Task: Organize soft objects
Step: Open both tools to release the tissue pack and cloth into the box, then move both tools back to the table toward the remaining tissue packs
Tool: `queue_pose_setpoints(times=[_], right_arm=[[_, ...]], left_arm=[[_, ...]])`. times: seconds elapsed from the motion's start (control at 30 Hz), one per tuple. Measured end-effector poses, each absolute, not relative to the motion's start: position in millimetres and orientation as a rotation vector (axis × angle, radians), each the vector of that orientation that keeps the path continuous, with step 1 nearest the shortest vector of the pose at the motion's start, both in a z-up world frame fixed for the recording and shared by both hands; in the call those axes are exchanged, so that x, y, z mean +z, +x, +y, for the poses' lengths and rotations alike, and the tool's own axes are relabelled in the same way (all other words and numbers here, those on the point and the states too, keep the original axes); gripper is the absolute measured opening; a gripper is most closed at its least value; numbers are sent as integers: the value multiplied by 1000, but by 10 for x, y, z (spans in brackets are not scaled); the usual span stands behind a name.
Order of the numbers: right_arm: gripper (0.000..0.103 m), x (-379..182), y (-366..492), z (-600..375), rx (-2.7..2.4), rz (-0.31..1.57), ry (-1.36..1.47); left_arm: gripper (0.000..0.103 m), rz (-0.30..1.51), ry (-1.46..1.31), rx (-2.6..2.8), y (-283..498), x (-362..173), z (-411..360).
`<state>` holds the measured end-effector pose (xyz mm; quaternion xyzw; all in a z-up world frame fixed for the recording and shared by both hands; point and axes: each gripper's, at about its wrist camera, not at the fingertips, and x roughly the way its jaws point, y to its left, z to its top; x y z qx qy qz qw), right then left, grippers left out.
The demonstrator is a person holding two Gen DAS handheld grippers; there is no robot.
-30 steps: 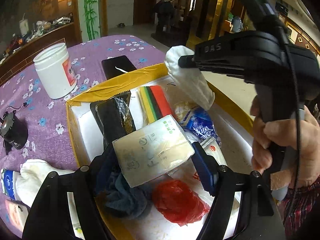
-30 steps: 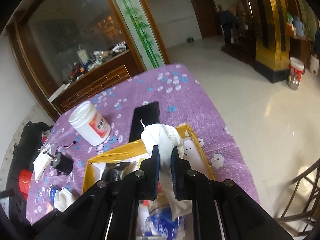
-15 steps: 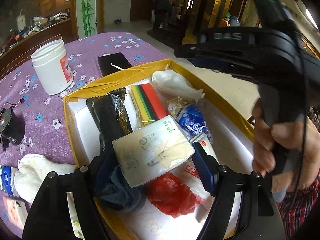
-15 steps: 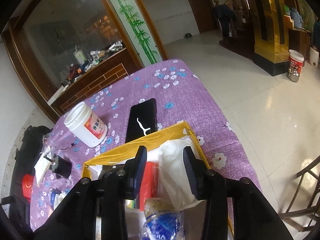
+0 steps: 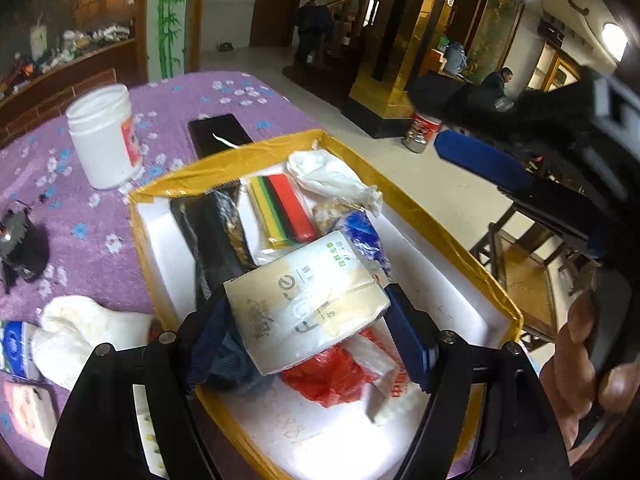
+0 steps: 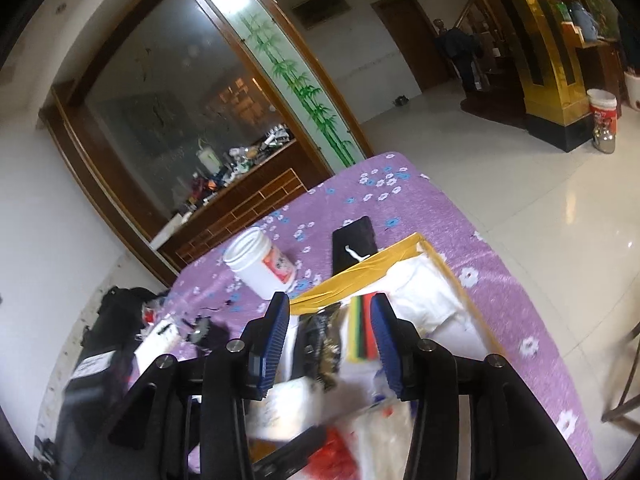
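White cloth (image 5: 328, 176) dropped into box (image 5: 448, 240); right jaws just spread, empty; left seemingly pinch tissue pack (image 5: 308, 300).

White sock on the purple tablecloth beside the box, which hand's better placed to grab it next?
Right, probably. The right gripper is open and empty, its jaws having just opened. The left gripper holds the tissue pack, though it is nearer the white sock.

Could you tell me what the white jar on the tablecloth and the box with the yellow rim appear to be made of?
White jar: likely plastic, with a smooth, slightly glossy, opaque wall and a printed label. Box: apparently white foam, matte and thick-walled, its rim bound in shiny, wrinkled yellow tape.
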<state>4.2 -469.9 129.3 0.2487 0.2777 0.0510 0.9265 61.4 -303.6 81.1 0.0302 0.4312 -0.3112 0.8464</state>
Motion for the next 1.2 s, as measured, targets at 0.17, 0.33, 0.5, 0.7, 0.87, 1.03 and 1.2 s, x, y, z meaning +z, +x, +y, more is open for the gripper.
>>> queue_pose_setpoints(times=[0.17, 0.33, 0.5, 0.7, 0.87, 1.03, 1.2], right_arm=[[50, 1398, -108, -4618, 92, 531, 503], [54, 1458, -247, -4591, 85, 490, 491], [55, 1449, -375, -4564, 107, 473, 506], [59, 1396, -640, -4427, 164, 460, 506], [61, 1248, -698, -4128, 249, 511, 492], [61, 1065, -629, -3634, 363, 603, 459], [63, 823, -448, -3150, 416, 746, 398]], left_arm=[[76, 954, -42, -760, 643, 755, -2997], [76, 909, -43, -774, 561, 822, -2997], [76, 856, -12, -744, 360, 953, -2780], [76, 839, 24, -673, 62, 909, -2056], [76, 821, 1, -550, -98, 829, -1286], [76, 860, -102, -461, -71, 682, -653], [76, 884, -243, -361, 118, 526, -130]])
